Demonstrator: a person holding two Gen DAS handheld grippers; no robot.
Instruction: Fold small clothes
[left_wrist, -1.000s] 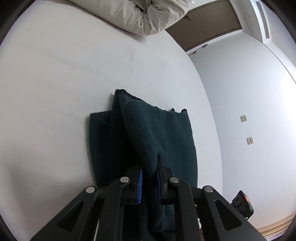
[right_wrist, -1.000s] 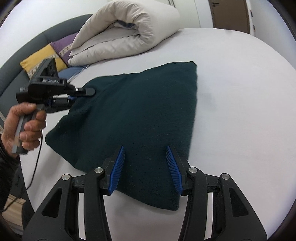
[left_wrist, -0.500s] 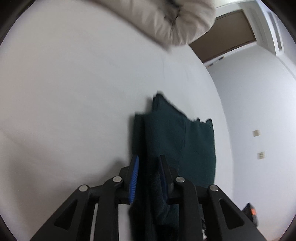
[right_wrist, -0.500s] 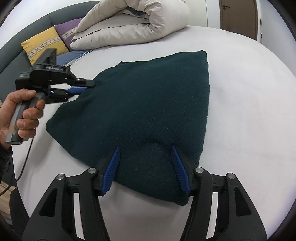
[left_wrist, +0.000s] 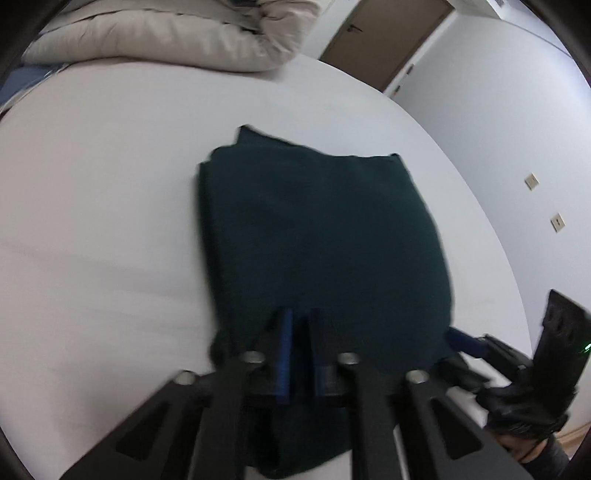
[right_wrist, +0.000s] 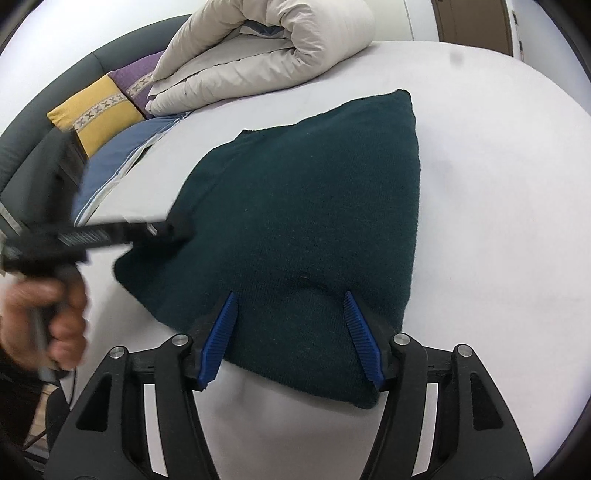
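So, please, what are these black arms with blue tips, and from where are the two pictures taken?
A person holds a two-finger tool in each hand; each carries a camera looking along its fingers. One picture comes from the left gripper, the other from the right gripper. A folded dark green garment lies on a white bed, a rolled duvet behind. The left fingers are shut on the garment's edge; the right fingers stand open over its near corner, holding nothing.

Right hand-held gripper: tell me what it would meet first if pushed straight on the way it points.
The right hand-held gripper would run into the dark green folded garment first. Its blue pads already straddle the garment's near edge with the jaws apart. How far above the cloth they sit is hard to judge, so contact might come almost at once.
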